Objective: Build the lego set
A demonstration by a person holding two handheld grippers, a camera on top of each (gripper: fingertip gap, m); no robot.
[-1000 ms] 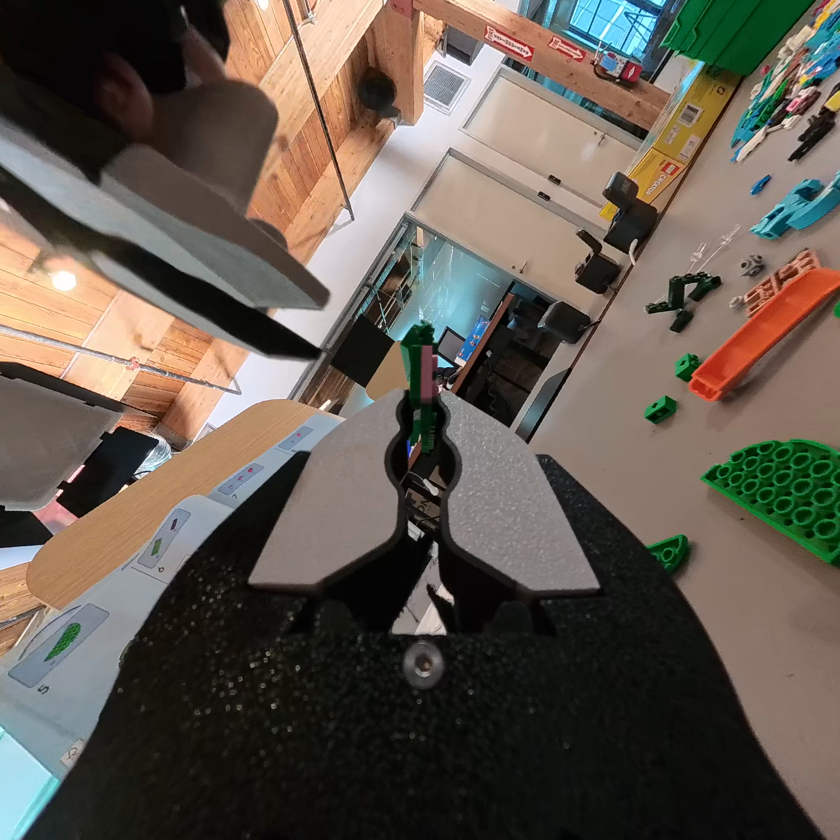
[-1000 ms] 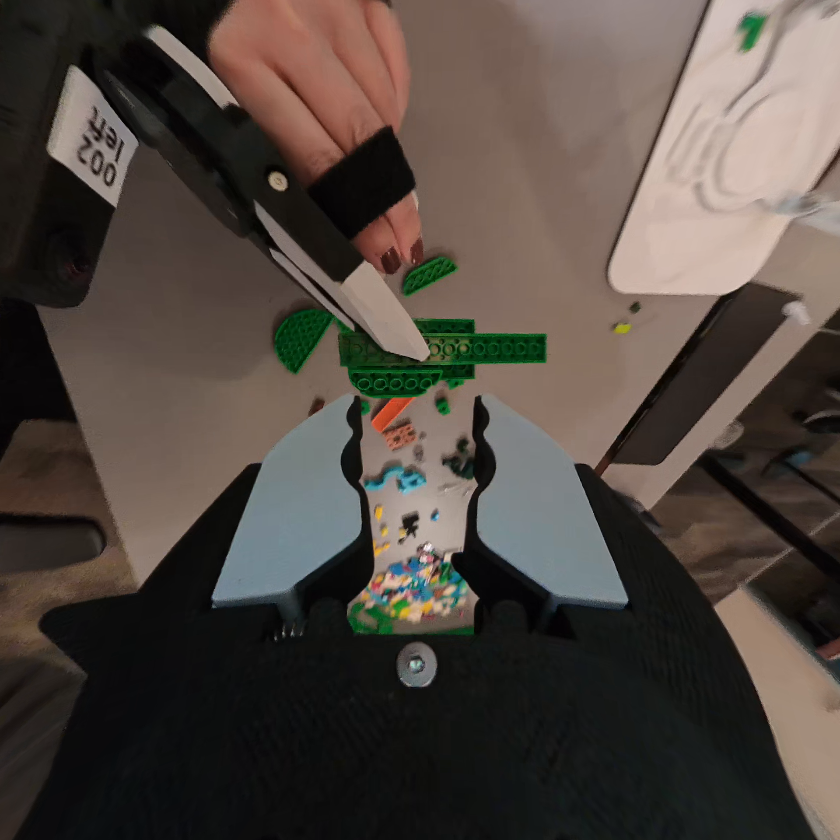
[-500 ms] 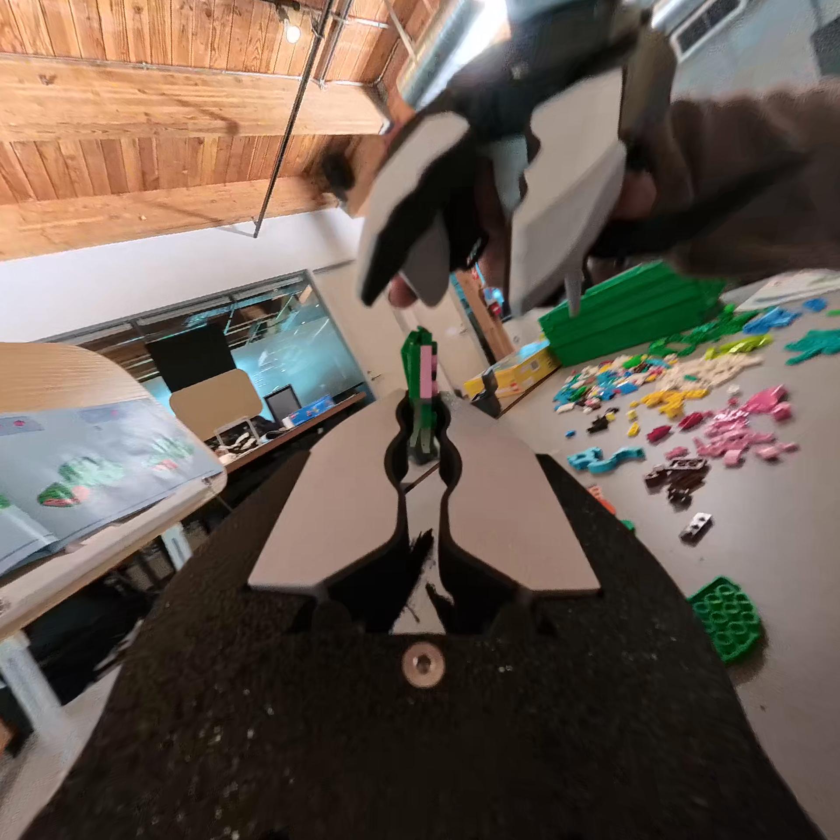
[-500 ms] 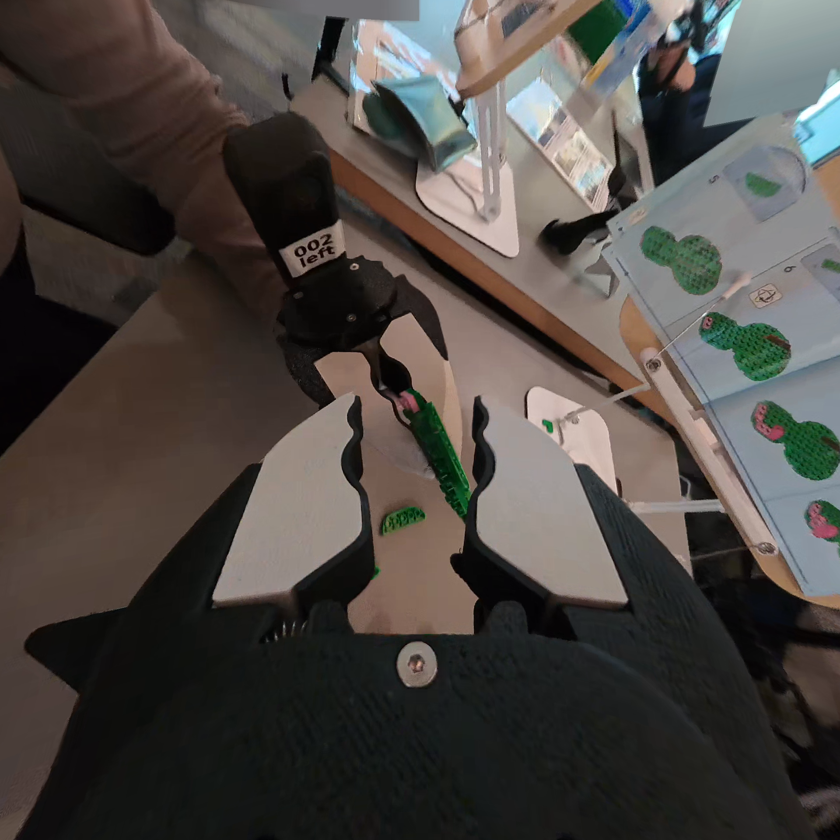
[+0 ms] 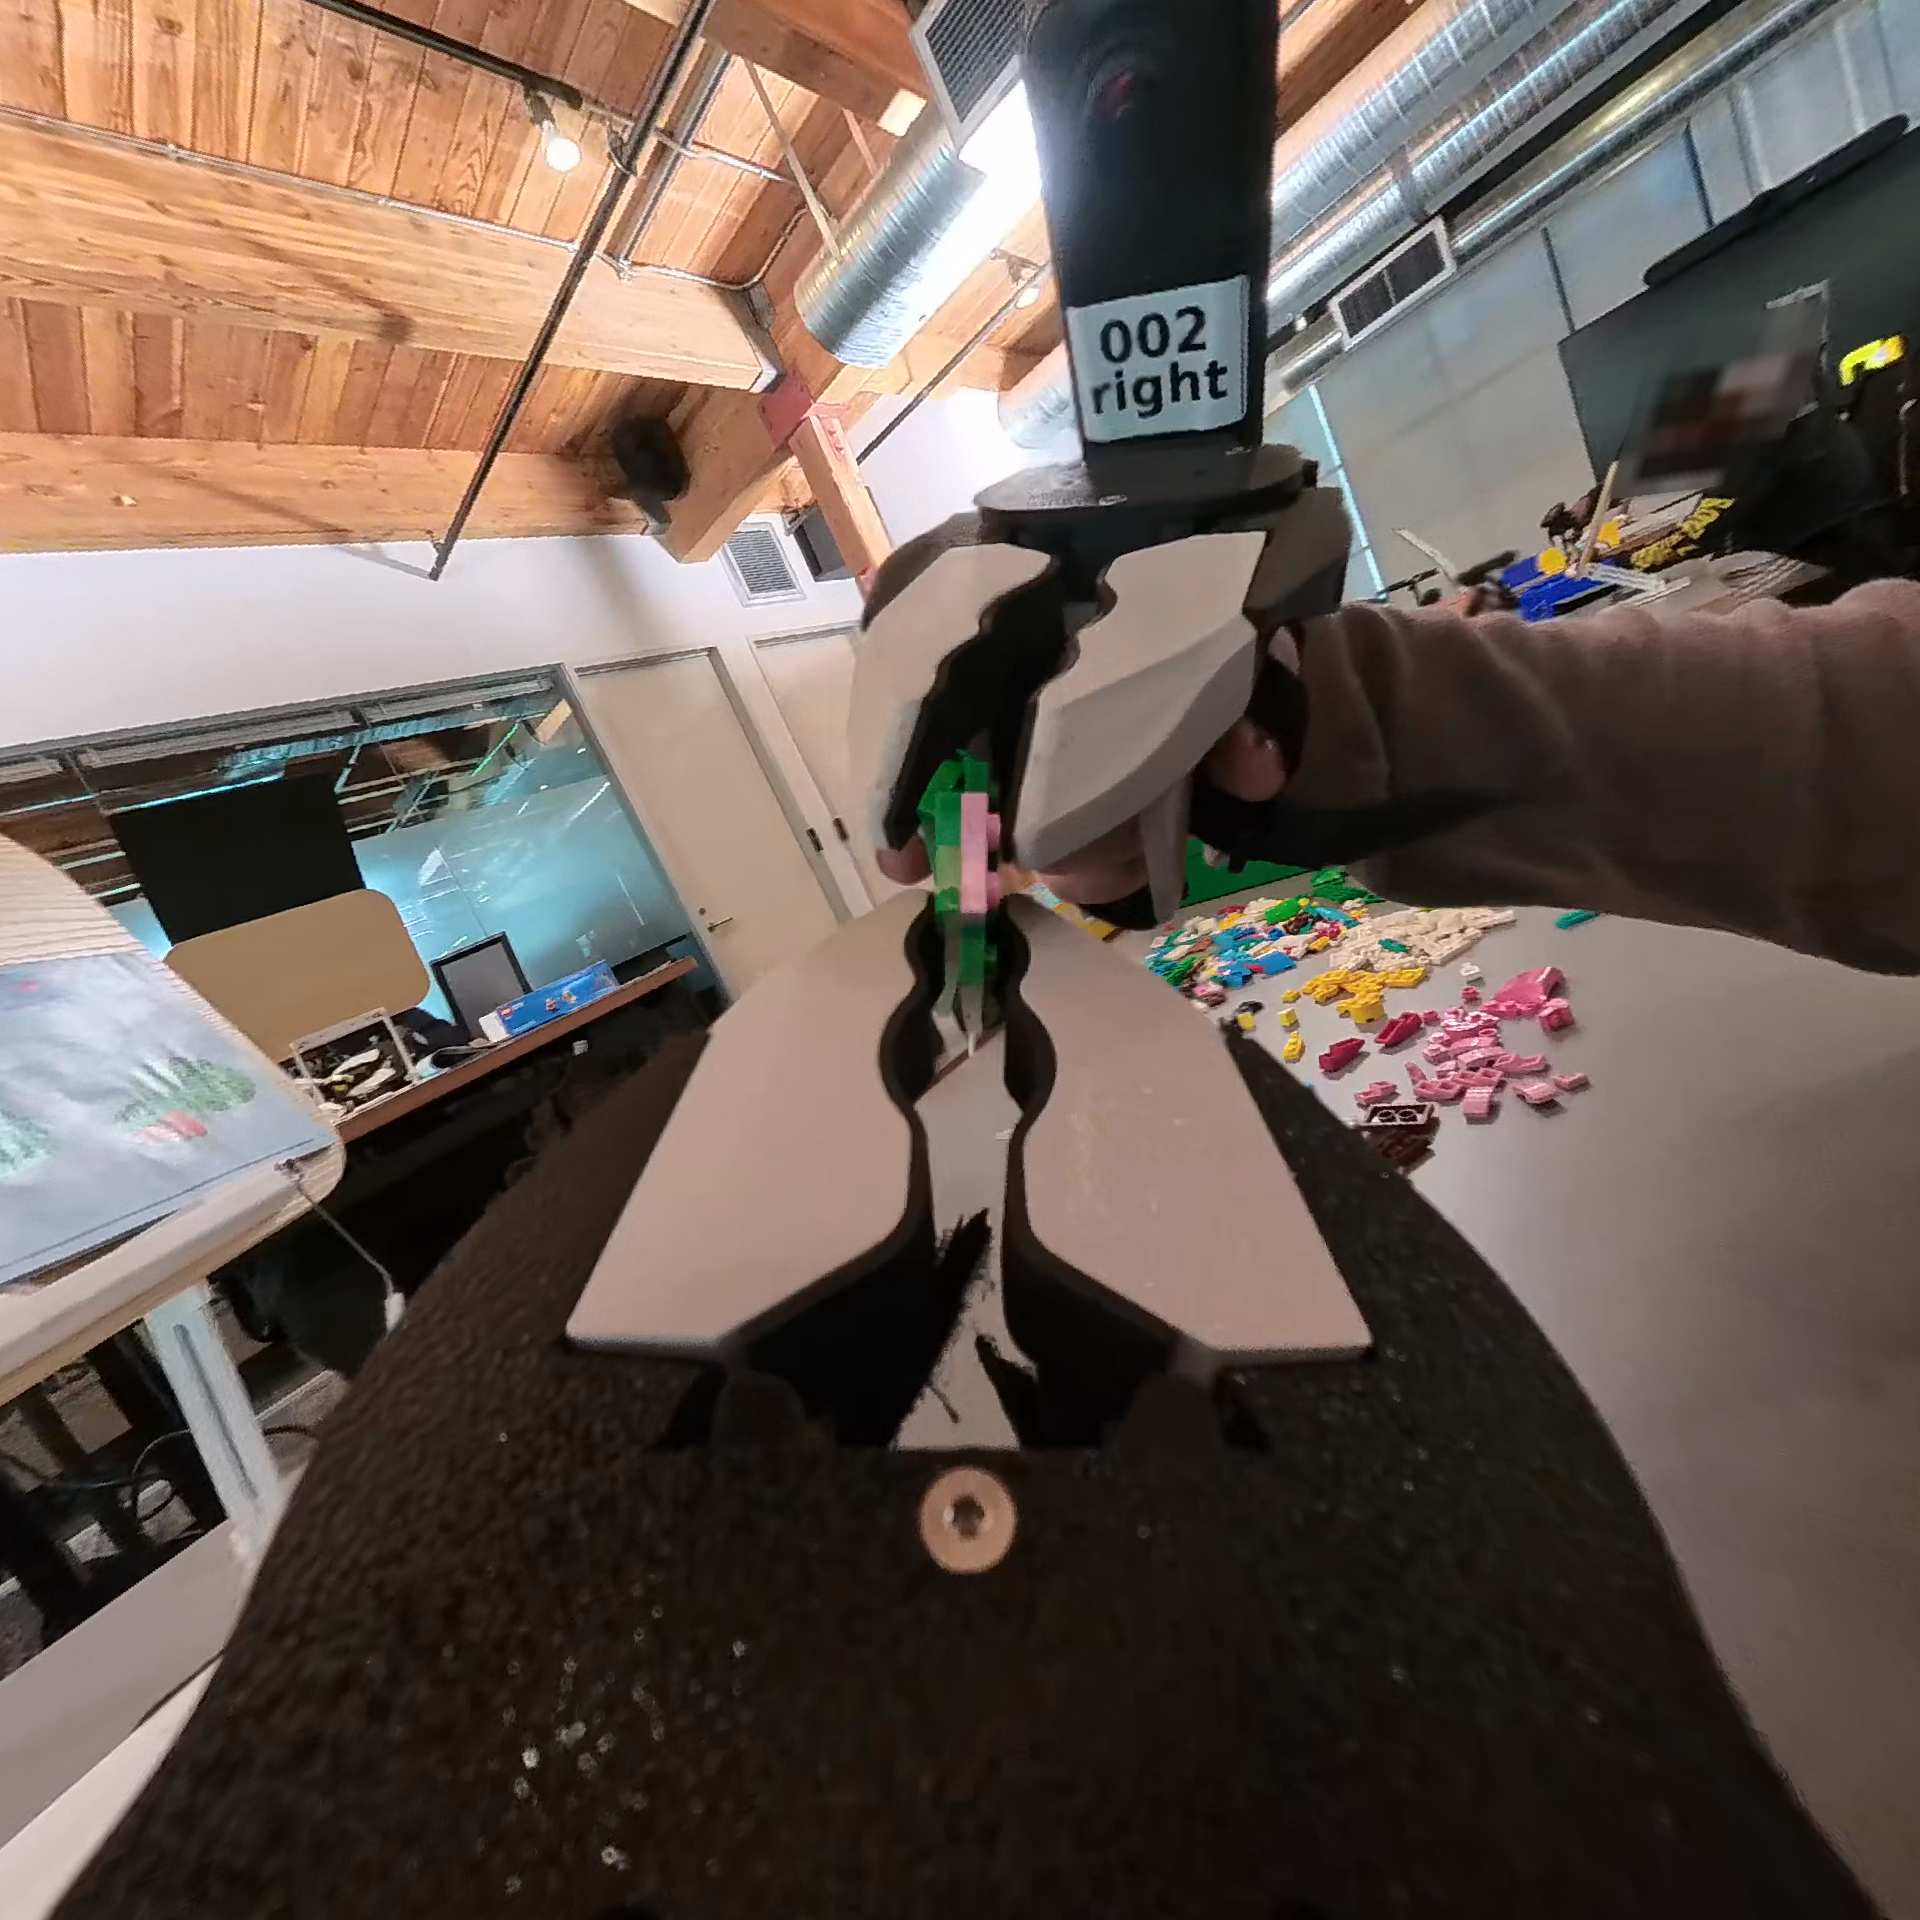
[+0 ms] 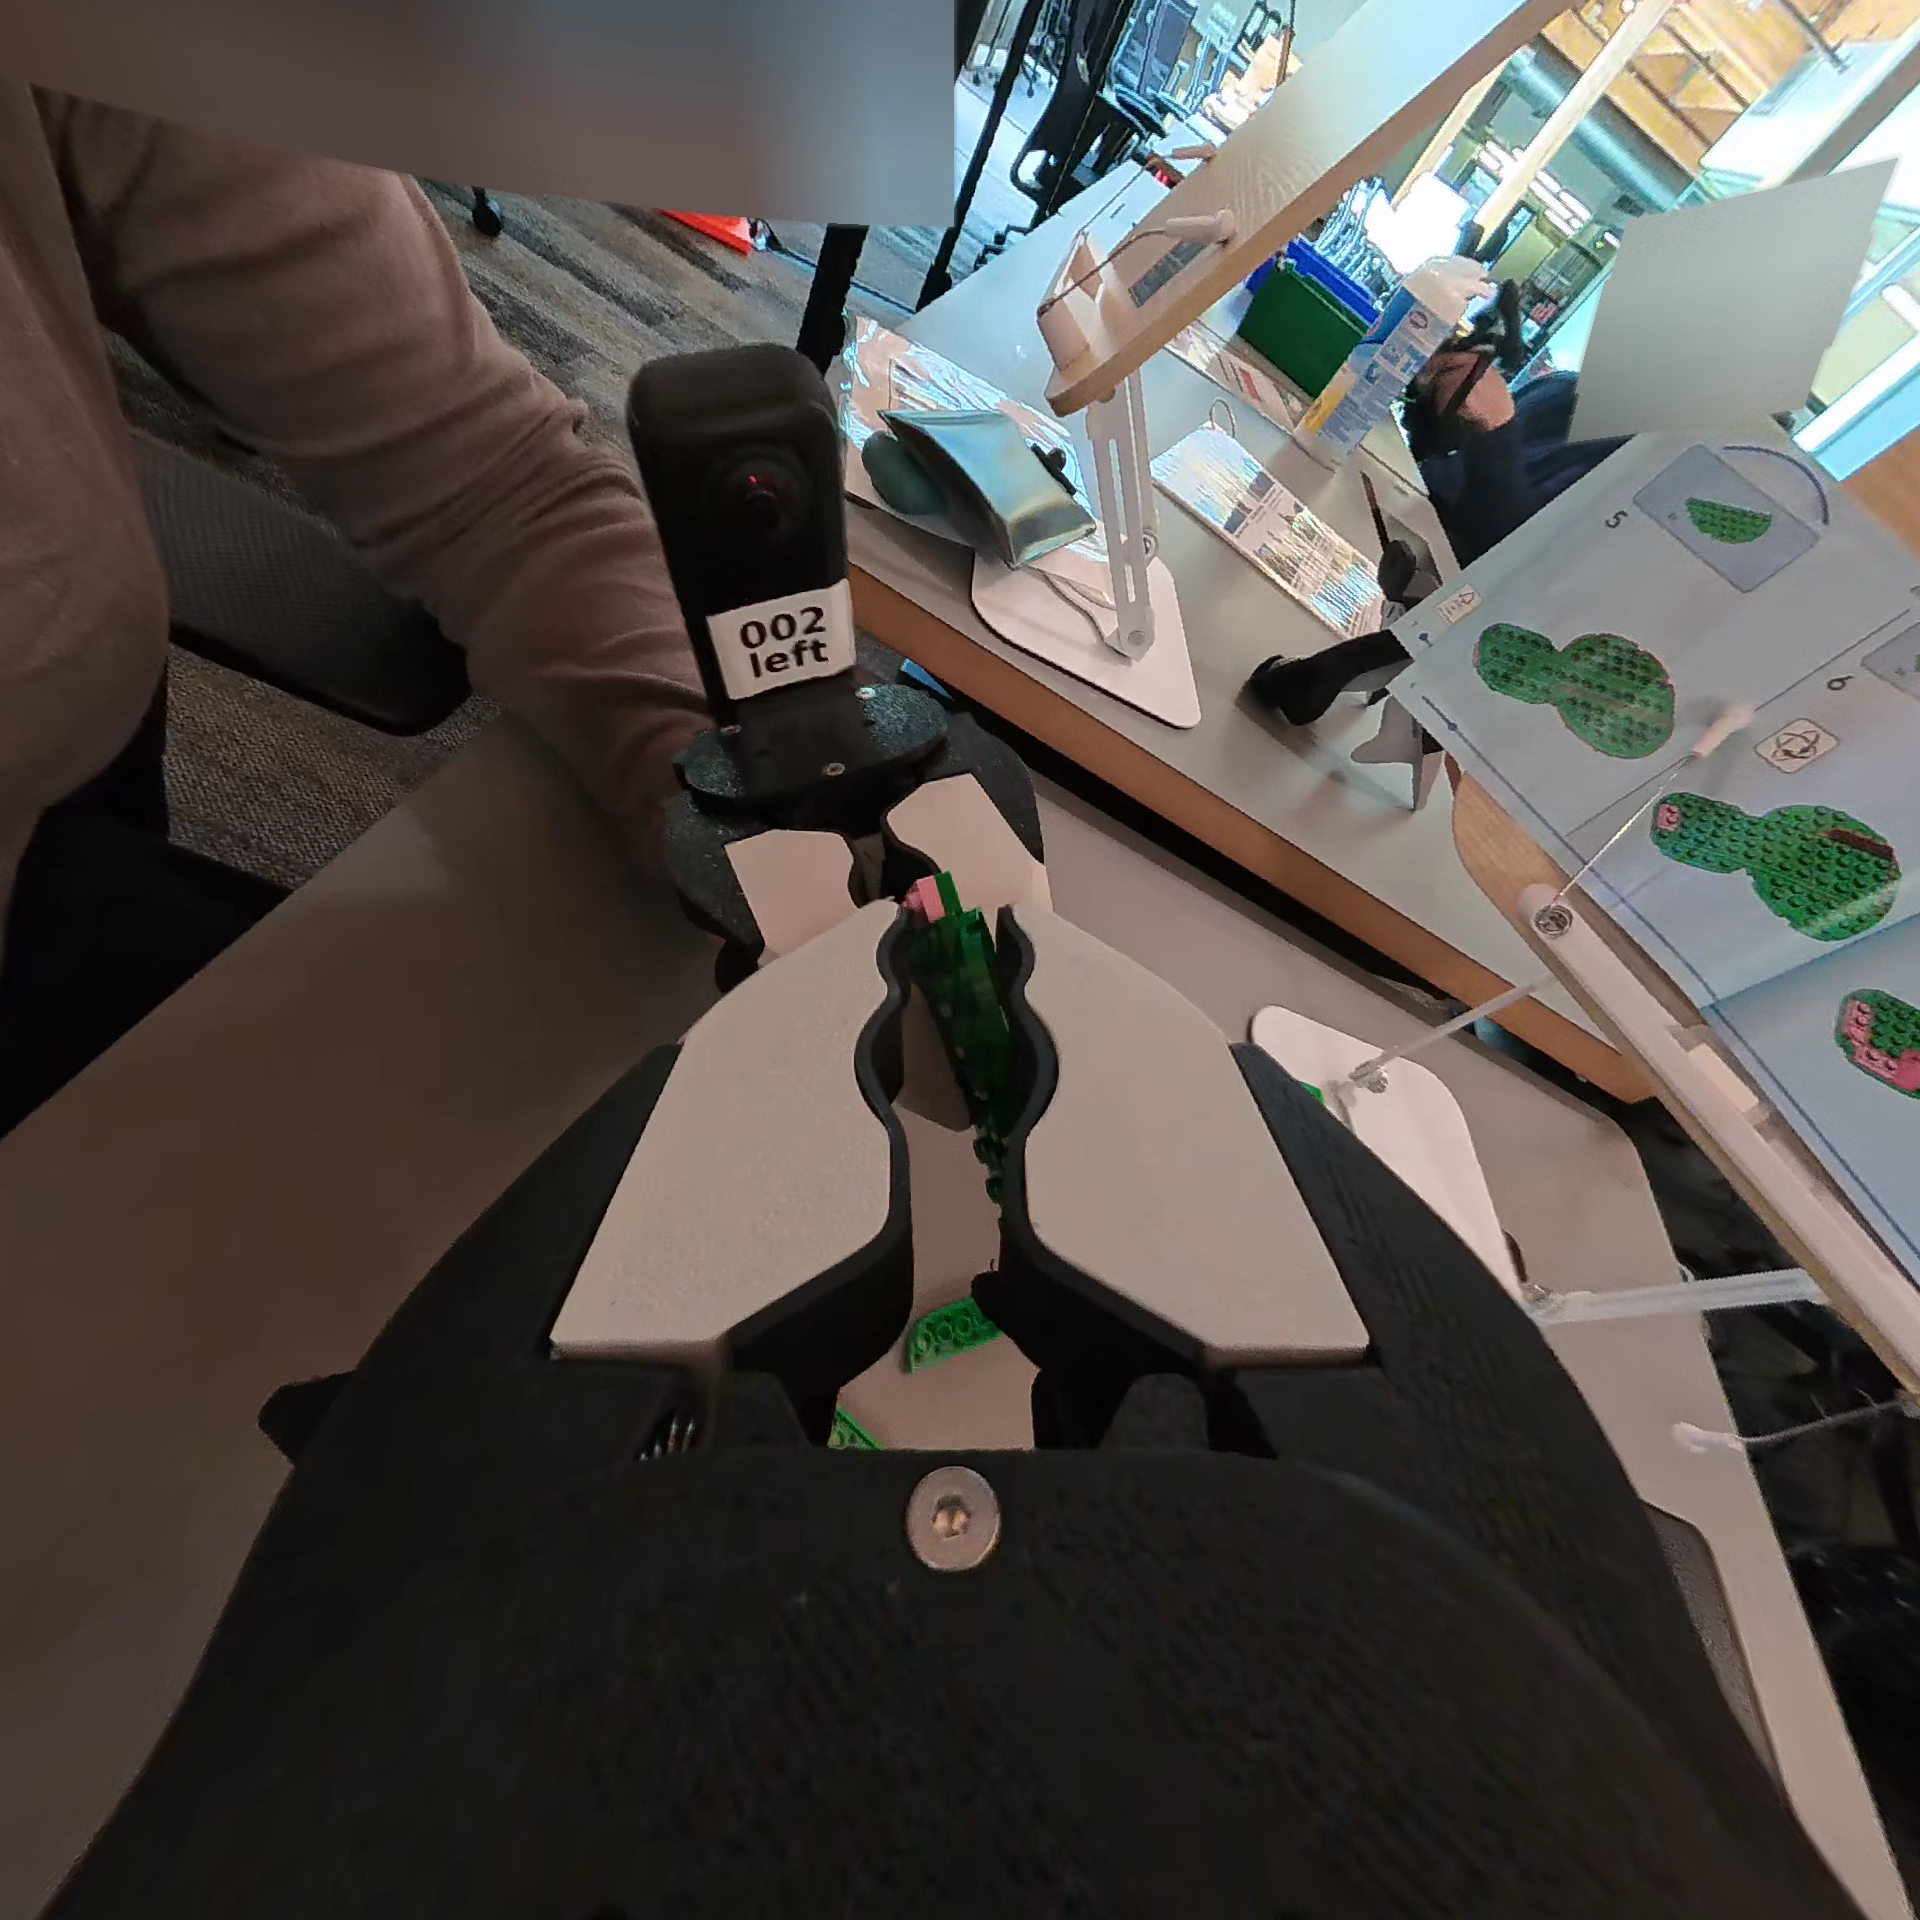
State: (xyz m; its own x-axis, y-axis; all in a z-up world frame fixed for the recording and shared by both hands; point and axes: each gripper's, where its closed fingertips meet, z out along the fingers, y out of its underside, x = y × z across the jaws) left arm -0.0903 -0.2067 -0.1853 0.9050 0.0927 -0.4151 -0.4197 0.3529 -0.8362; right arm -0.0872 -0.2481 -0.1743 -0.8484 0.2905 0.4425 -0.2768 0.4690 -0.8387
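A flat green lego assembly (image 5: 961,935) with a pink piece (image 5: 977,862) on it is held edge-on above the grey table (image 5: 1621,1299). My left gripper (image 5: 961,920) is shut on its lower end. My right gripper (image 5: 956,844) faces it from above and closes over the assembly's top end. In the right wrist view my right gripper (image 6: 951,920) is shut on the same green assembly (image 6: 966,1008). The pink piece (image 6: 925,896) shows at the far end, where the left gripper (image 6: 896,883) holds it.
Loose bricks in many colours (image 5: 1340,956) and a pink heap (image 5: 1475,1055) lie on the table to the right. An instruction booklet (image 6: 1714,790) leans on a stand at the right. A small green plate (image 6: 951,1330) lies on the table below. A person's sleeve (image 5: 1579,758) reaches in.
My right gripper came down onto the assembly and closed on its free end; half a second ago its jaws were wide open. My left gripper kept its hold.
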